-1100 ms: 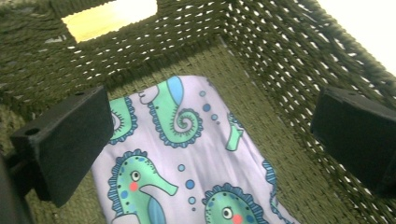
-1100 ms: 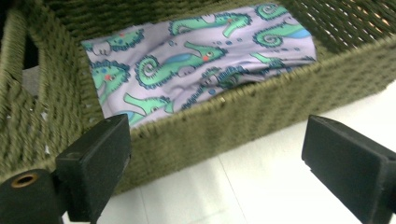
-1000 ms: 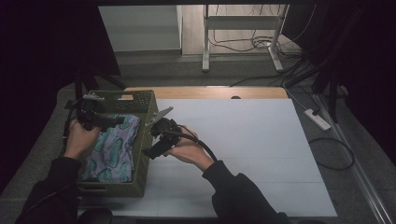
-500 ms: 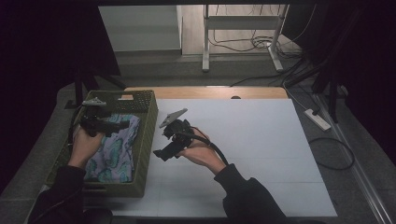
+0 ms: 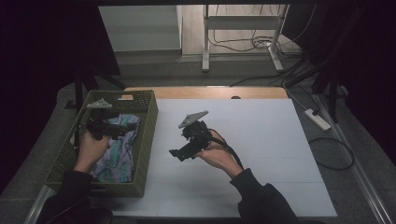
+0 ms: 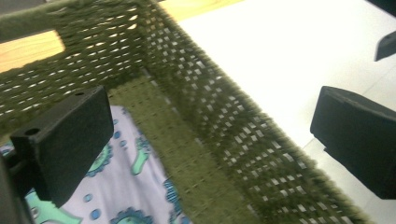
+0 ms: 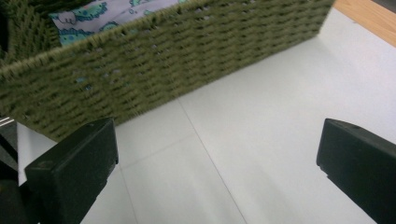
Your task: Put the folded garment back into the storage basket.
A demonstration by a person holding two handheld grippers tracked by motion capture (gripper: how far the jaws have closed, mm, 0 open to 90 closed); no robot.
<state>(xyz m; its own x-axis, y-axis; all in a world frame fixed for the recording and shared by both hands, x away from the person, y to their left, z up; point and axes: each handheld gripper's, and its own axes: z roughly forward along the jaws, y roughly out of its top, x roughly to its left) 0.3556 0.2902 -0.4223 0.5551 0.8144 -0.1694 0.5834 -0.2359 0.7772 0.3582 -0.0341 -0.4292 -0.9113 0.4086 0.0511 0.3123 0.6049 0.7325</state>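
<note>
A green woven basket (image 5: 147,135) stands at the table's left with a patterned cloth (image 5: 116,161) lying in it. My left gripper (image 5: 122,129) hovers over the cloth inside the basket. Its jaws stand open (image 6: 210,140) and straddle the basket's right wall (image 6: 210,121), with the cloth (image 6: 121,186) below. My right gripper (image 5: 182,152) is held above the white table, right of the basket. Its jaws have just been opening and now stand wide open (image 7: 215,168) with nothing between them. They face the basket's outer wall (image 7: 163,70).
The white table top (image 5: 261,154) stretches out to the right of the basket, with a wooden strip (image 5: 210,92) along its far edge. A power strip (image 5: 317,119) and cables lie on the floor at the right.
My right gripper has drawn away from the basket's wall, moving right over the white table. My left gripper has shifted a little rightward over the cloth.
</note>
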